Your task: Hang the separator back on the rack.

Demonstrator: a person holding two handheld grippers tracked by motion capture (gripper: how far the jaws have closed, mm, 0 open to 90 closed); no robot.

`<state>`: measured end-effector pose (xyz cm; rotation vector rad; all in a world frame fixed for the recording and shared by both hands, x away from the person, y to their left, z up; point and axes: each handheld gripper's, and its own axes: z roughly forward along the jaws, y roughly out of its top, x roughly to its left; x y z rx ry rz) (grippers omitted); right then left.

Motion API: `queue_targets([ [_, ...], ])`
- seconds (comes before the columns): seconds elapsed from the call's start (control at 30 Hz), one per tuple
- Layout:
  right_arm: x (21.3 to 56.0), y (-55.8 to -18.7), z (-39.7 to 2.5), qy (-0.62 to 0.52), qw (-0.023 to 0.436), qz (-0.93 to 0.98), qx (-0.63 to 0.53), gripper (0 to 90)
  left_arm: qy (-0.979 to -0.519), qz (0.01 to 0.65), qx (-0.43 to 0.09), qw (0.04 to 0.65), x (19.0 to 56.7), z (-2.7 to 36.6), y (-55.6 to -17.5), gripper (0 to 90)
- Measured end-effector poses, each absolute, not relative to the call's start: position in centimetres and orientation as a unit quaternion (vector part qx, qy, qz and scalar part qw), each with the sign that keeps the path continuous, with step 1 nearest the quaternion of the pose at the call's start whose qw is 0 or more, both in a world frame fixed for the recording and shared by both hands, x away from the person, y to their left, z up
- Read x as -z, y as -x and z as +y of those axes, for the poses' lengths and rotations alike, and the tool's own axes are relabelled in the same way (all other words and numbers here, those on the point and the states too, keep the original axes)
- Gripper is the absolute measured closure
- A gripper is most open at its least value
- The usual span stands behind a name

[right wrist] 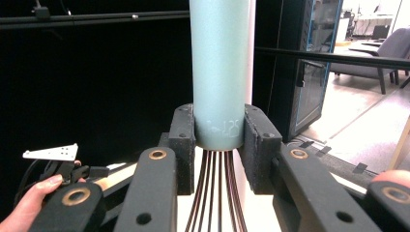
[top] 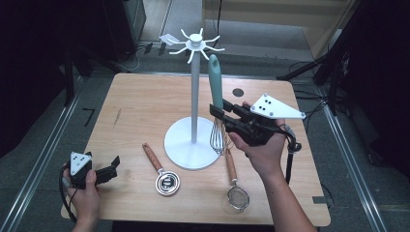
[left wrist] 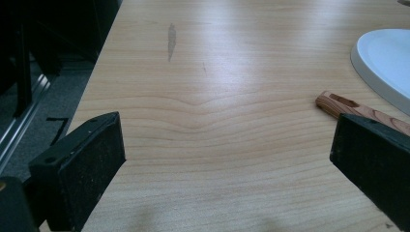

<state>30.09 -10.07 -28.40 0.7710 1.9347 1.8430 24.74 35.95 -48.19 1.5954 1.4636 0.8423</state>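
The right gripper [top: 218, 112] holds a wire whisk with a pale teal handle [top: 215, 82] upright, just beside the pole of a white utensil stand with a round base and radiating hooks [top: 194, 72]. In the right gripper view the two black fingers [right wrist: 183, 140] press on either side of the handle's lower end, right above the point where the dark wires fan out downward; the handle rises straight up between them and the wire loops hang below, over the edge of the stand's base.

The left gripper [top: 115, 169] rests low at the near left corner of the light wooden worktop [top: 140, 106], its fingers [left wrist: 87, 169] spread wide with nothing between them. A round metal strainer with a wooden handle [top: 162, 171] lies just beyond them, and a small mesh sieve with a wooden handle [top: 235, 186] lies near the right forearm.
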Motion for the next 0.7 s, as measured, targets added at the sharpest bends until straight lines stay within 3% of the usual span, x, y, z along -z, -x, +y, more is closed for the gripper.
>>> queue_targets([
  [0.7, 28.64, -30.99, -9.18, -0.278, 0.171, 0.690, -0.646, 70.5, -0.630, 0.578, -0.332, 0.398, 48.19, 35.98, -24.75, 0.0],
])
